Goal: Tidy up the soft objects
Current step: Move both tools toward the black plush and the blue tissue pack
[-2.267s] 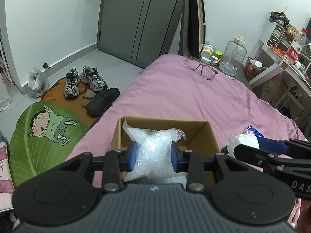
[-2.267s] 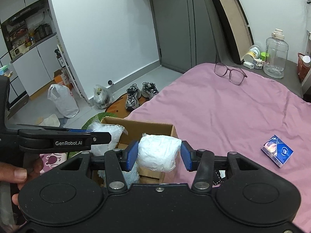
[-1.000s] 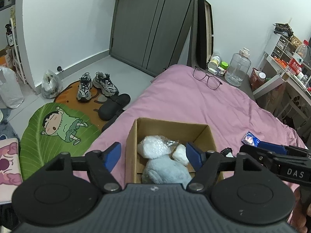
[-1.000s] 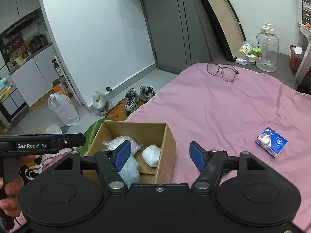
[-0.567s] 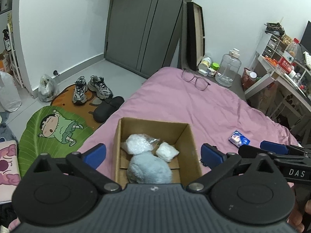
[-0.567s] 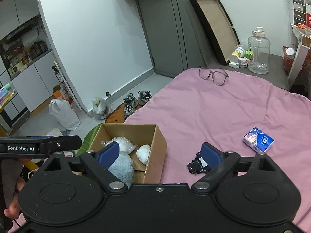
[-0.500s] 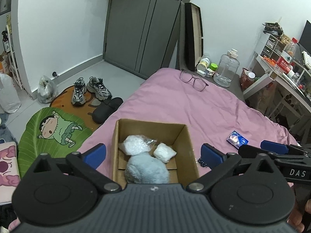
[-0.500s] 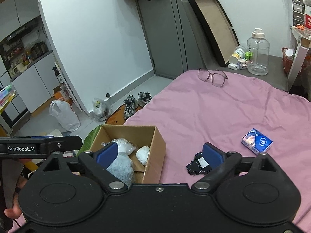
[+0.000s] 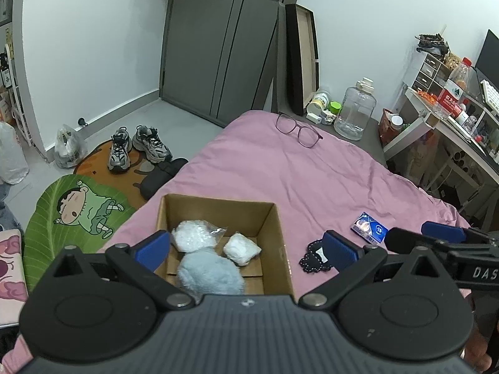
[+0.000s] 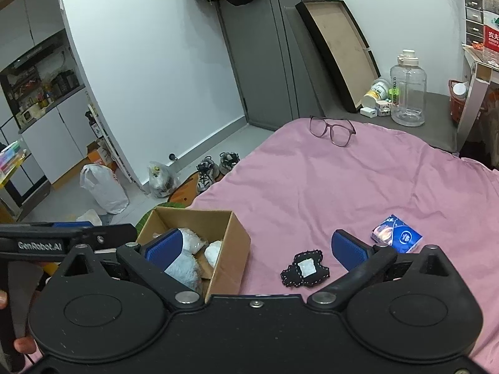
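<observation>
Both grippers hang spread wide with nothing between the fingers: the left gripper [image 9: 246, 249] above the cardboard box [image 9: 274, 233], the right gripper [image 10: 255, 249] still opening just right of it. Inside the box lie a blue plush [image 9: 210, 275] and two white bags [image 9: 193, 239]. Right of the box a black patch [image 10: 305, 268], then a blue packet [image 10: 396, 238]; far beyond, glasses [image 10: 332, 131].

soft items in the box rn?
3: crinkly bag back left, white packet back right, blue plush in front. More may hide under the plush.

Three bundles [image 9: 212, 261] apparently inside box [image 9: 274, 230] on bed [image 9: 280, 171].
</observation>
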The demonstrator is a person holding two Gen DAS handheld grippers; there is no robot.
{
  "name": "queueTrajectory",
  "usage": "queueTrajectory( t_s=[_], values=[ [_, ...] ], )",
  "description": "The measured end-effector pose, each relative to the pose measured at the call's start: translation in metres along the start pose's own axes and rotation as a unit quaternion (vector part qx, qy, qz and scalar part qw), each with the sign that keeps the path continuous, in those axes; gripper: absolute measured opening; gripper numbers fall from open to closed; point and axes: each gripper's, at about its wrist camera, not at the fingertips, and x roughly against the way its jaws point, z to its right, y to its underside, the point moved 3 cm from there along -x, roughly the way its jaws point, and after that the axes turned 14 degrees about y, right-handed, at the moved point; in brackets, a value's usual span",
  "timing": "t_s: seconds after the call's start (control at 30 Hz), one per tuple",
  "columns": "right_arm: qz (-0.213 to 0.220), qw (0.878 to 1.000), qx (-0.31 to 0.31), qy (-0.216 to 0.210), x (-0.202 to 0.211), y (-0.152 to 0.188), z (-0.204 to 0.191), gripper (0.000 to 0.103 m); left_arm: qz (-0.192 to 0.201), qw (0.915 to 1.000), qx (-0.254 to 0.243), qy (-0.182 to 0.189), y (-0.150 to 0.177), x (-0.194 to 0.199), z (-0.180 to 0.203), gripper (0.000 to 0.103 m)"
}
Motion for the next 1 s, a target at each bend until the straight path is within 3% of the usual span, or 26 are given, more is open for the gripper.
queueTrajectory(
  t_s=[0.3, 0.5, 0.8, 1.0],
  values=[
    [-0.001, 1.000, 0.002, -0.002, -0.006, -0.006, 0.024, 0.103, -0.002, 1.0000, -0.004, 0.004, -0.002, -0.020, 0.022, 0.103],
    [-0.001, 1.000, -0.013, 0.000, -0.014, -0.001, 0.045, 0.103, 0.017, 0.9998, -0.009, -0.009, -0.002, -0.029, 0.032, 0.103],
    [-0.008, 0.999, -0.032, -0.002, -0.034, 0.005, 0.075, 0.103, 0.006, 0.9991, -0.038, -0.016, -0.005, -0.054, 0.054, 0.103],
    [-0.025, 0.999, -0.038, 0.000, -0.047, -0.003, 0.093, 0.103, -0.003, 0.9994, -0.029, -0.019, -0.011, -0.074, 0.068, 0.103]
  ],
)
